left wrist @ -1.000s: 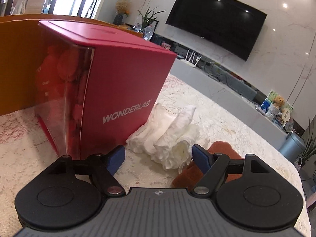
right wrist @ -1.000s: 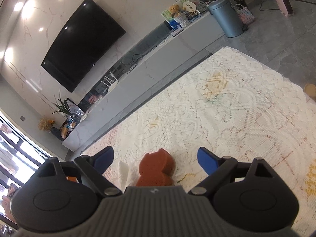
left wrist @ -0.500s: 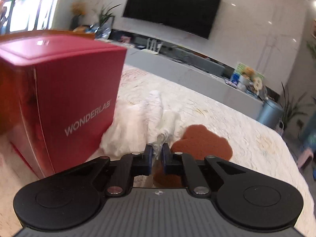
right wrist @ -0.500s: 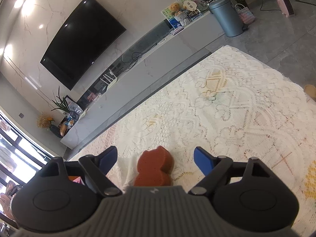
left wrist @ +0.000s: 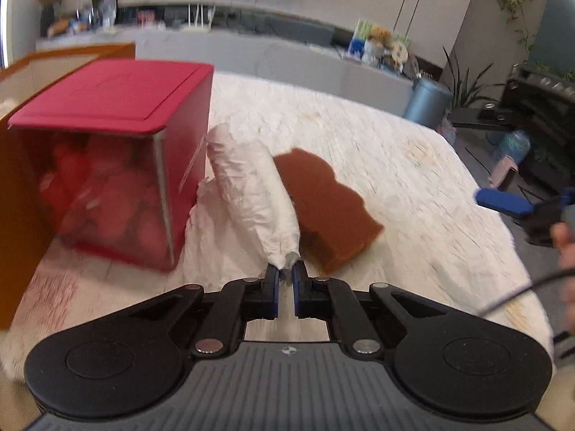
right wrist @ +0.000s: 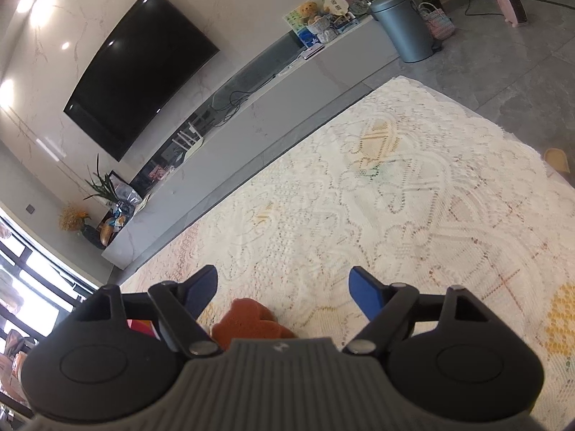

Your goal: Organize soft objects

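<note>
My left gripper [left wrist: 284,273] is shut on the near end of a rolled white cloth [left wrist: 251,190], which lifts off the lace-covered table. More white cloths [left wrist: 215,237] lie beneath it against a red box [left wrist: 118,151]. A brown bear-shaped sponge [left wrist: 323,201] lies flat to the right of the roll. My right gripper [right wrist: 284,283] hangs over the table with its jaws closing slowly; the brown sponge [right wrist: 251,318] sits low between them, untouched. That gripper's blue fingertip [left wrist: 503,201] shows at the right edge of the left wrist view.
An orange box [left wrist: 18,186] stands behind the red one at the left. The lace tablecloth [right wrist: 413,208] stretches far to the right, ending at the table edge above a grey floor. A person's hand [left wrist: 566,244] holds the right gripper.
My left gripper closed on the white roll's end, then rose and rolled, lifting the roll. My right gripper's jaws narrowed slightly; it stayed in place.
</note>
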